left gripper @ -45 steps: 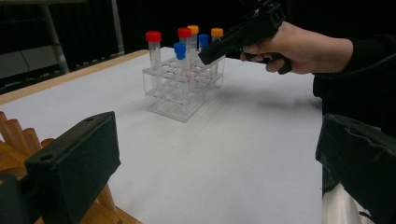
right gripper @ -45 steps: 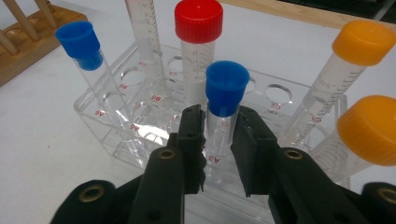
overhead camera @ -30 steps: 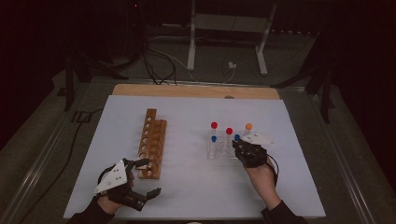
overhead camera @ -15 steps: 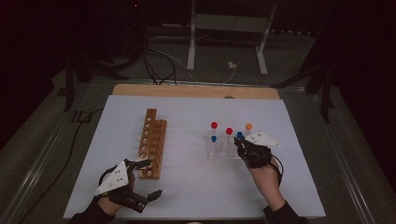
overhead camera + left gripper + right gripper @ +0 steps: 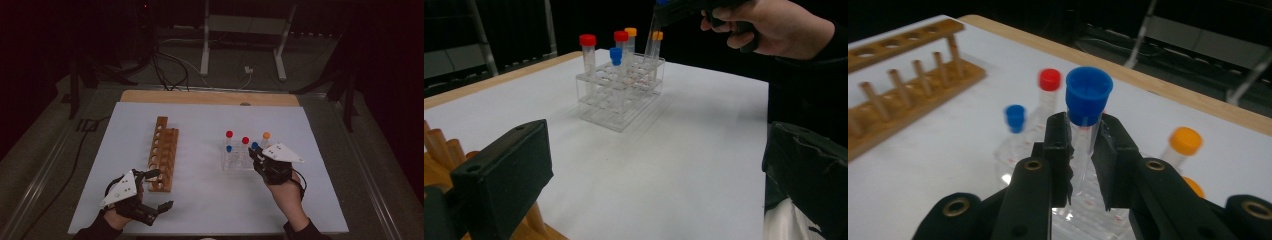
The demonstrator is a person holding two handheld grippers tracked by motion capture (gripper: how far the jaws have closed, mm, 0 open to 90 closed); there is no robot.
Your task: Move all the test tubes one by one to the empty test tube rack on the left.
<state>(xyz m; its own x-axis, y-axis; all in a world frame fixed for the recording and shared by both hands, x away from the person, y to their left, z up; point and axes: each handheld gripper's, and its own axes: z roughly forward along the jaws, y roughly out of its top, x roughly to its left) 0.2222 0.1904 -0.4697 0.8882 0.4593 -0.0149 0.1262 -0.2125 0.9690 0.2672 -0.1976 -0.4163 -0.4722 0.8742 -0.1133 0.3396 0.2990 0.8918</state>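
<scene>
My right gripper is clamped just under the cap of a blue-capped clear plastic tube, above the clear acrylic rack. It looks light, stiff, probably slippery; I'd grip below the cap. My left gripper waits wide, empty.

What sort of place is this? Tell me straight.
Probably a lab-style test bench in a dark workroom. A clear rack of capped tubes and a wooden rack sit on a white table; the right gripper is shut on a blue-capped tube. Cables trail across the floor behind.
</scene>
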